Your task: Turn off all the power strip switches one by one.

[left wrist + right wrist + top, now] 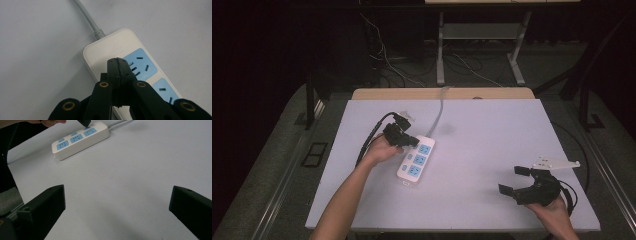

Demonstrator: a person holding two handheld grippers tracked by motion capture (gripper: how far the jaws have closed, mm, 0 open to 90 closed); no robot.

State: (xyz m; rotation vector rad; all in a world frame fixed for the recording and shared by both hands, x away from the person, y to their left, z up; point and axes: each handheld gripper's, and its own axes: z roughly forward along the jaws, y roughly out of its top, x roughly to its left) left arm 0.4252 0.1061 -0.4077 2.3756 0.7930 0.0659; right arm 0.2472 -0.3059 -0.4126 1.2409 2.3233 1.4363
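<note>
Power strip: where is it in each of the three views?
High view: power strip left of table centre, beside the left gripper.
Left gripper view: centre-right, running under the shut jaws.
Right gripper view: top left.
Shared landmark: its grey cable, leaving the far end.

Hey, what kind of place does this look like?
Probably a lab or recording workspace: a bare white table with one power strip, loose floor cables behind it, and a dark backdrop around the metal desk legs.
</note>
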